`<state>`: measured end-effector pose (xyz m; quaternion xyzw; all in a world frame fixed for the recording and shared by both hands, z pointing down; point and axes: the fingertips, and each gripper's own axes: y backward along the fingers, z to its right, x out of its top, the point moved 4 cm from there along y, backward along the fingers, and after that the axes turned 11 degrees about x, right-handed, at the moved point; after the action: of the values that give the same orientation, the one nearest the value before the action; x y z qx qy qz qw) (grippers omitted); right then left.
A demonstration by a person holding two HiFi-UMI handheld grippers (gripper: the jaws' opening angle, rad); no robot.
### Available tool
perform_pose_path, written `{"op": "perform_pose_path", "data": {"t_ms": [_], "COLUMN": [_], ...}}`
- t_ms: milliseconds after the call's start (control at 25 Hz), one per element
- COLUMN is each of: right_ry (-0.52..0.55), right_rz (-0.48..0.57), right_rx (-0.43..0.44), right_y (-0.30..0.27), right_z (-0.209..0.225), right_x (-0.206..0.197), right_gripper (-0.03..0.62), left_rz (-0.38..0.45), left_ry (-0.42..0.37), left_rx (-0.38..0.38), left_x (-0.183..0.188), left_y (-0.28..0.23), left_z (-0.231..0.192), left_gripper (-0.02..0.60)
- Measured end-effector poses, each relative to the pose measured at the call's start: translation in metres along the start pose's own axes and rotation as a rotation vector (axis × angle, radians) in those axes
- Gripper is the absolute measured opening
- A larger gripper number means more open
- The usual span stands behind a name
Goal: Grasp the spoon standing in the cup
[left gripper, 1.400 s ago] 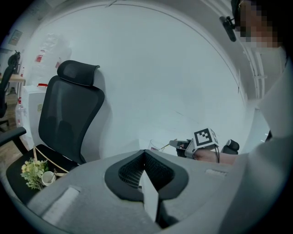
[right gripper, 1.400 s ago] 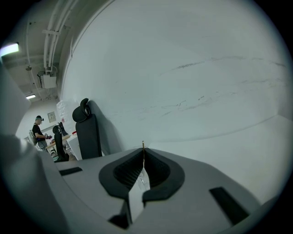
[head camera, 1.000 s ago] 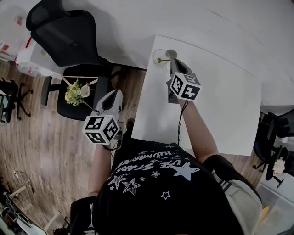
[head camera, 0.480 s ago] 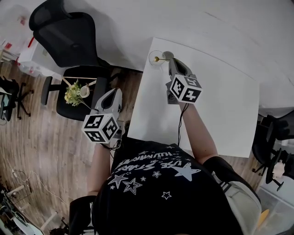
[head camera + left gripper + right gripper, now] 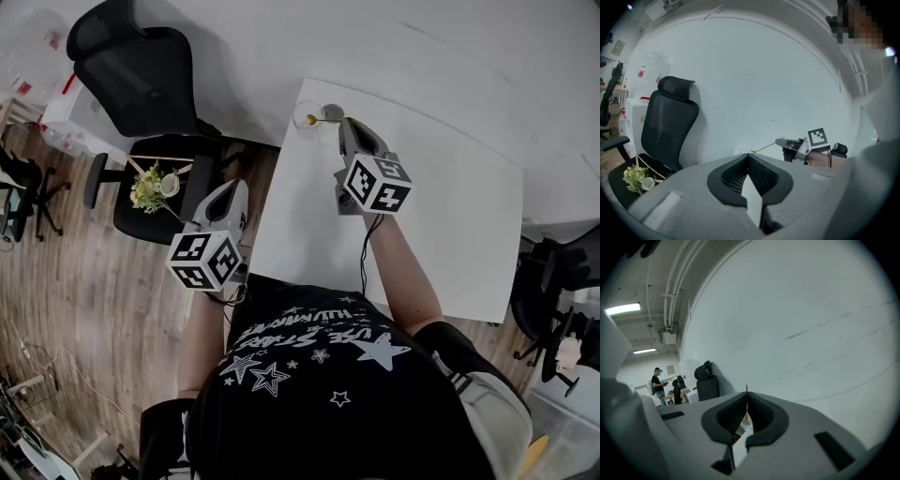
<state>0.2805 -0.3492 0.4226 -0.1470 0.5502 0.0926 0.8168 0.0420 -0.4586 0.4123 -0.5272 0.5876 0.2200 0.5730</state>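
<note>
A clear glass cup (image 5: 307,113) stands at the far left corner of the white table (image 5: 441,216). A thin gold spoon (image 5: 324,120) leans out of it toward my right gripper (image 5: 342,125), which is shut on the handle. In the right gripper view the spoon (image 5: 746,397) stands upright between the closed pads. The left gripper view shows the spoon (image 5: 765,148) slanting down from the right gripper (image 5: 783,142). My left gripper (image 5: 232,195) hangs off the table's left side, jaws shut with nothing in them.
A black office chair (image 5: 141,66) stands left of the table, with a small bunch of flowers (image 5: 150,187) on its seat. The white wall (image 5: 422,56) runs right behind the table. A cable (image 5: 366,253) trails along the right forearm. Another person (image 5: 657,385) stands far off.
The head view has drifted a little, so cup and right gripper sit slightly higher and further left in frame. The right gripper keeps its hold on the spoon; the left gripper stays put.
</note>
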Motion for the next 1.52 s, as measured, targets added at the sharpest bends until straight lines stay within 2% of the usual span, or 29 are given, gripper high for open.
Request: {"op": "perform_pose_path", "data": {"t_ms": [280, 600, 880, 1240, 1520], "right_ry": [0.007, 0.024, 0.012, 0.005, 0.015], "right_rz": [0.009, -0.032, -0.078, -0.125, -0.134], "right_rx": [0.056, 0.142, 0.219, 0.283, 0.329], "right_y": [0.030, 0.062, 0.084, 0.082, 0.081], "right_z": [-0.004, -0.018, -0.016, -0.037, -0.061], "right_x": [0.003, -0.010, -0.029, -0.049, -0.056], "right_gripper": [0.017, 0.017, 0.017, 0.017, 0.016], "left_rz": [0.024, 0.037, 0.057, 0.068, 0.085], "left_ry": [0.008, 0.034, 0.063, 0.092, 0.119], "left_rx": [0.032, 0.075, 0.149, 0.234, 0.269], "left_x": [-0.012, -0.033, -0.050, -0.064, -0.071], "left_y": [0.022, 0.047, 0.068, 0.100, 0.122], "left_z": [0.026, 0.055, 0.073, 0.062, 0.051], "left_gripper": [0.008, 0.008, 0.008, 0.008, 0.008]}}
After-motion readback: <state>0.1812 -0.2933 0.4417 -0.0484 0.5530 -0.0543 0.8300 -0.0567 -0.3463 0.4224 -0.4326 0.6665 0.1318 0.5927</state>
